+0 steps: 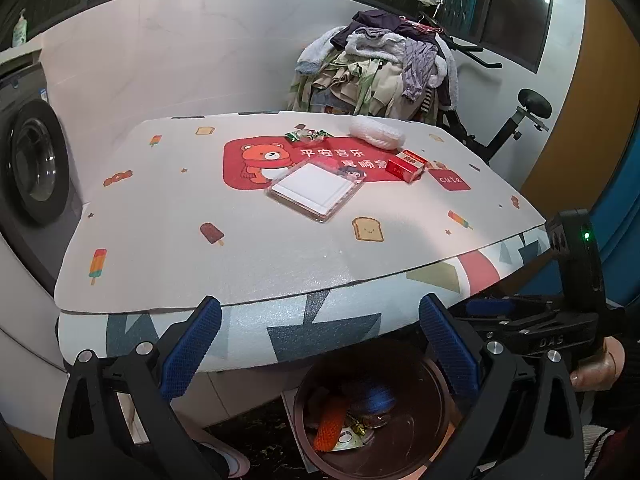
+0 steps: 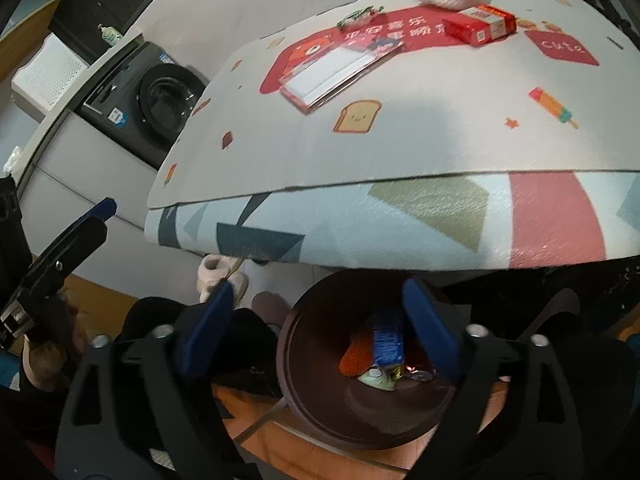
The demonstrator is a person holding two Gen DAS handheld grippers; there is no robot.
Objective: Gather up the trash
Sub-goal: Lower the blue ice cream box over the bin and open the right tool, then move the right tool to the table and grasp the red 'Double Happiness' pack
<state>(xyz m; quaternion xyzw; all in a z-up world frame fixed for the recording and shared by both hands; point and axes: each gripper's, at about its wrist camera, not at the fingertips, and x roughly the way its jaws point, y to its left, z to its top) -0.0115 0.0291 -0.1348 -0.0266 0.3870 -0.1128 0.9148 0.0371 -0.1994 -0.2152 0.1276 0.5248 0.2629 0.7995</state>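
Brown bin (image 2: pixel 320 392) on floor under table edge, holding wrappers | both grippers (image 1: pixel 320 344) (image 2: pixel 316 320) spread, empty, above bin | red box (image 1: pixel 405 166), clear case (image 1: pixel 316 190) remain on table | next: likely reach for one.

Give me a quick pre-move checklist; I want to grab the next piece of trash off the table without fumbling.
1. Left gripper empty and open: ok, fingers spread with nothing between them.
2. Right gripper empty and open: ok, it hangs above the bin.
3. Bin reachable below the table edge: ok, it already holds wrappers.
4. Trash left on the table: not ok, the clear flat case, red box, green wrapper and white foam piece are all there.
5. Path to the clear flat case free: ok, nothing lies in front of it.
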